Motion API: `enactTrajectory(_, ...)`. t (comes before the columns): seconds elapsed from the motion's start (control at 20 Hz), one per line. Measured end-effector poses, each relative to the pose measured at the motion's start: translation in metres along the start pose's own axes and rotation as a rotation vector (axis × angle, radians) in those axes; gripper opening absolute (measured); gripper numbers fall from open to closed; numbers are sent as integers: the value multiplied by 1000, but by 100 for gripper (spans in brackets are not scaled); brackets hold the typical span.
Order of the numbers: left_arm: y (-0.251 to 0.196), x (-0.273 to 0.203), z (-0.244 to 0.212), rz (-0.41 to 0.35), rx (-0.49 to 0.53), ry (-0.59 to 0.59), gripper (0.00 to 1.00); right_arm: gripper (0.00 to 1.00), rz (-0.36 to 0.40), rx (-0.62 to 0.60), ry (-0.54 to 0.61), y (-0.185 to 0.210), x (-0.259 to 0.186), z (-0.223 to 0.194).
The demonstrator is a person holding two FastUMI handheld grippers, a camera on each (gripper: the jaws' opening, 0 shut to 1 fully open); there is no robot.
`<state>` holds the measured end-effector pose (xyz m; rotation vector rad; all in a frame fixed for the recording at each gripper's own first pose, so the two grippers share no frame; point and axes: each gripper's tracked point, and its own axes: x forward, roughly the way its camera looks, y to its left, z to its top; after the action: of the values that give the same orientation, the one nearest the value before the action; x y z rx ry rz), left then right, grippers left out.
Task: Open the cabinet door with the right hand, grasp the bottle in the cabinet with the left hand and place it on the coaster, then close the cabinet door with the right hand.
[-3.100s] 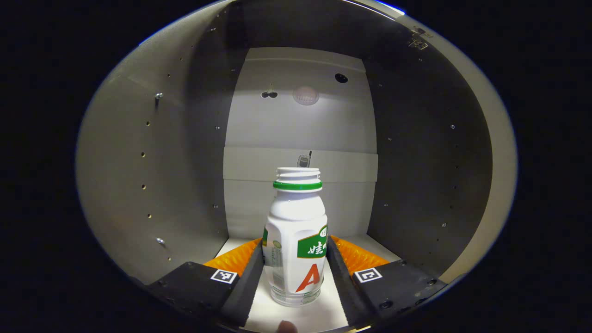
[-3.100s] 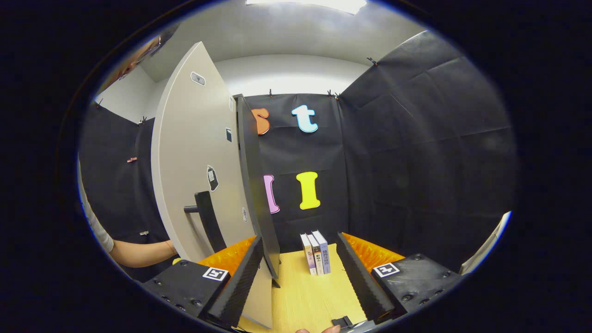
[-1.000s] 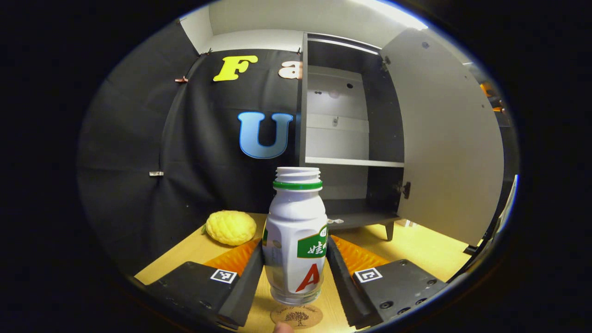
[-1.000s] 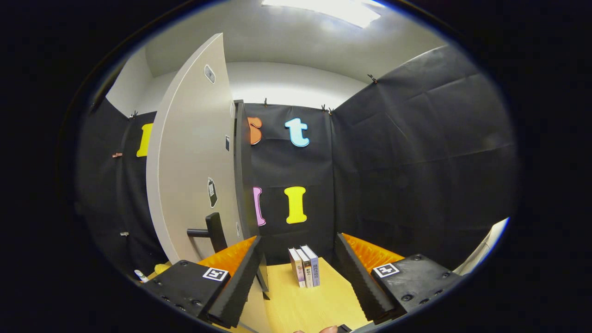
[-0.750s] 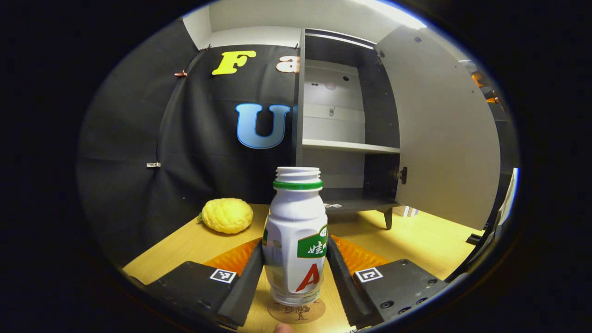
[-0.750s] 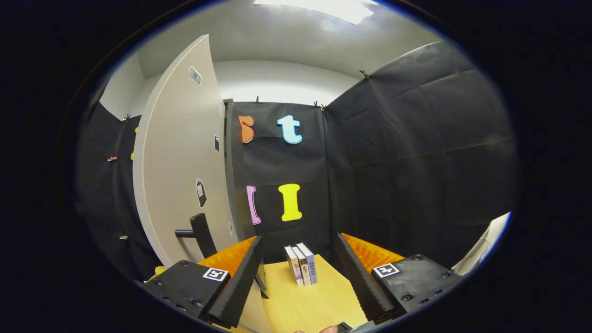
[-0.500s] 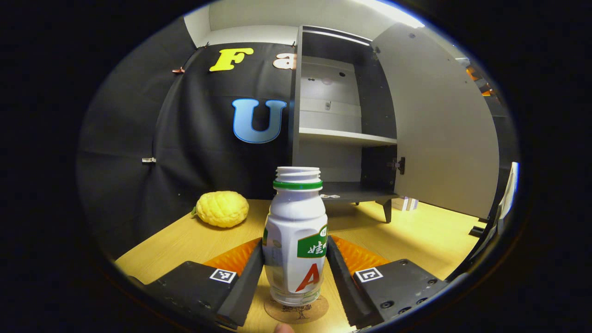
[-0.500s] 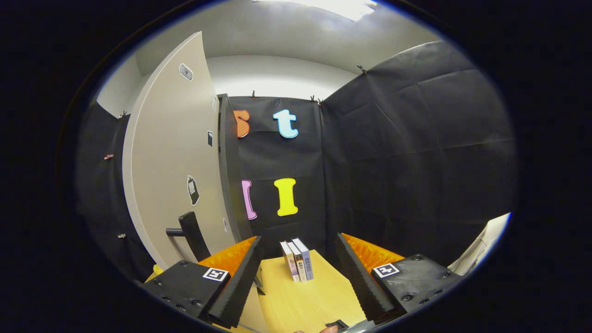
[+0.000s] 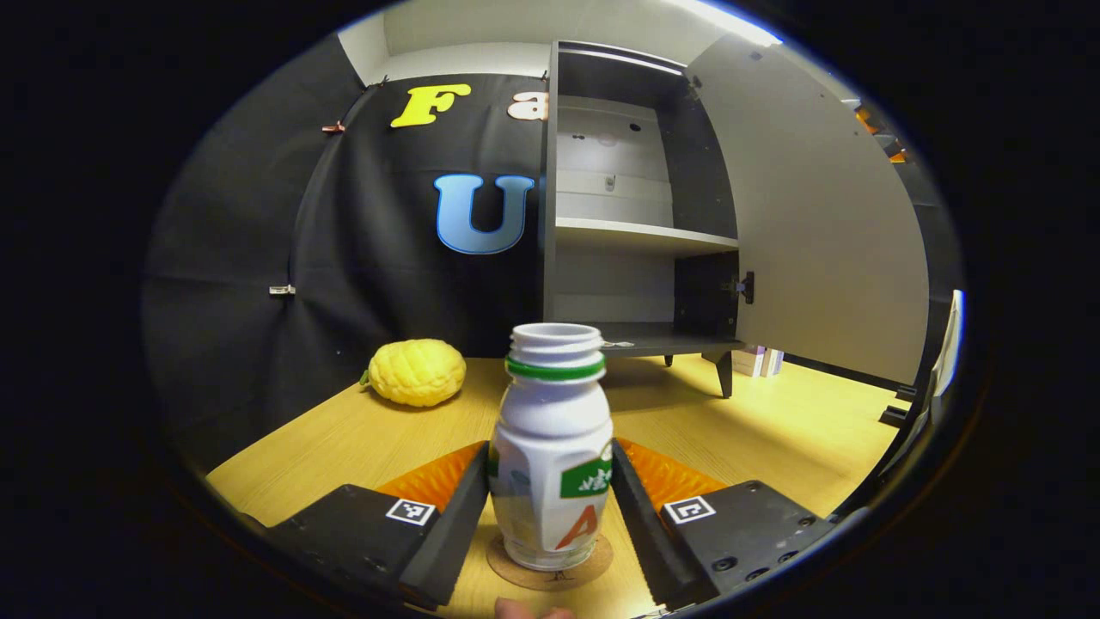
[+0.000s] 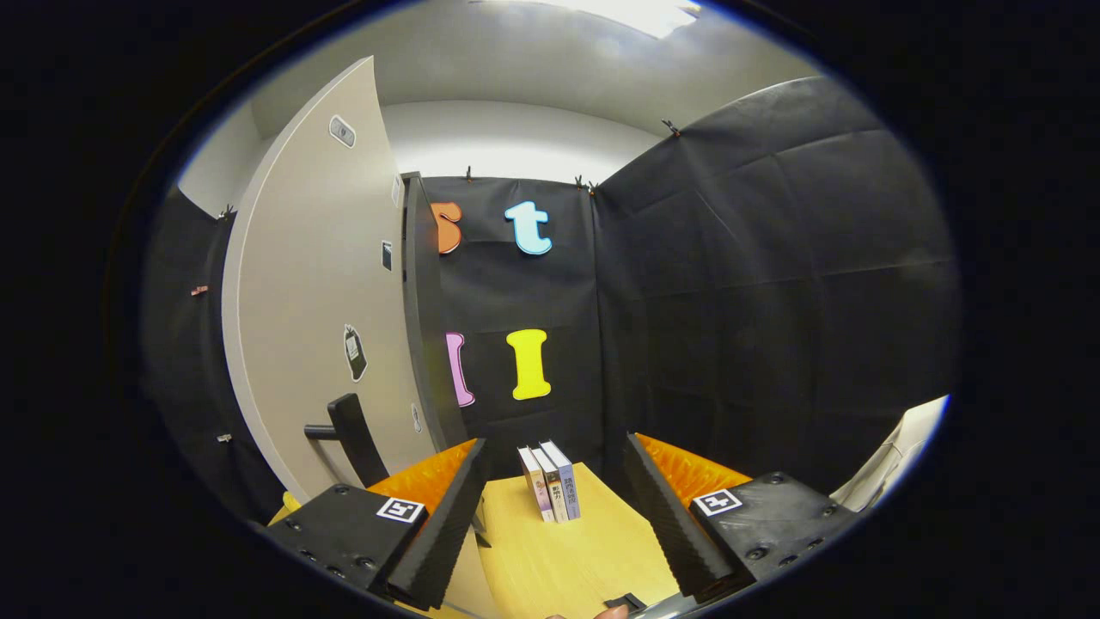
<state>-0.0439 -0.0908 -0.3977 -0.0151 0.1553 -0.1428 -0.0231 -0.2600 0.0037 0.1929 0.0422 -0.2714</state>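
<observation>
One bottle (image 9: 552, 447) upright on coaster (image 9: 550, 563), mouth up, left claw (image 9: 550, 507) gripping it, right claw (image 10: 554, 507) spread, empty.

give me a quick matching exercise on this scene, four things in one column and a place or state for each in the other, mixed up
Things:
1. bottle
2. cabinet door
3. yellow fruit
4. books

Places or states:
A. swung open
B. upright in a row on the table ahead of the right tool
C. on the coaster, between the left tool's fingers
D. on the table by the black wall, left of the cabinet

Pairs: 1-C, 2-A, 3-D, 4-B
</observation>
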Motion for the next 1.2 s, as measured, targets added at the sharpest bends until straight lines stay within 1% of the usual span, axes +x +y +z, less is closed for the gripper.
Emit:
enactTrajectory(0.05,1,-1,1,1,-1,5,87,97,2,-1,1,0,0,-1)
enactTrajectory(0.15,3,-2,7,0,-5,10,93,97,1,1,-2,-2,1,0)
enactTrajectory(0.2,3,-3,11,-2,-3,8,94,97,2,4,-3,-2,1,-1)
enactTrajectory(0.4,3,-2,43,0,-6,13,94,97,3,-4,-2,-7,2,-3)
enactTrajectory(0.55,-1,-1,86,-1,-32,-3,94,97,13,-12,5,-6,2,-5)
enactTrajectory(0.65,-6,2,114,-8,-19,-2,94,97,26,-14,10,-3,2,-7)
enactTrajectory(0.75,-6,4,144,-5,-21,-6,94,97,45,-4,14,3,4,-7)
enactTrajectory(0.9,-8,5,191,-2,-50,-16,94,98,77,15,8,12,6,-6)
enactTrajectory(1.1,-2,4,245,27,-59,-42,94,98,137,37,11,29,2,-8)
enactTrajectory(1.2,-2,3,267,26,-79,-62,94,98,140,27,3,34,0,-7)
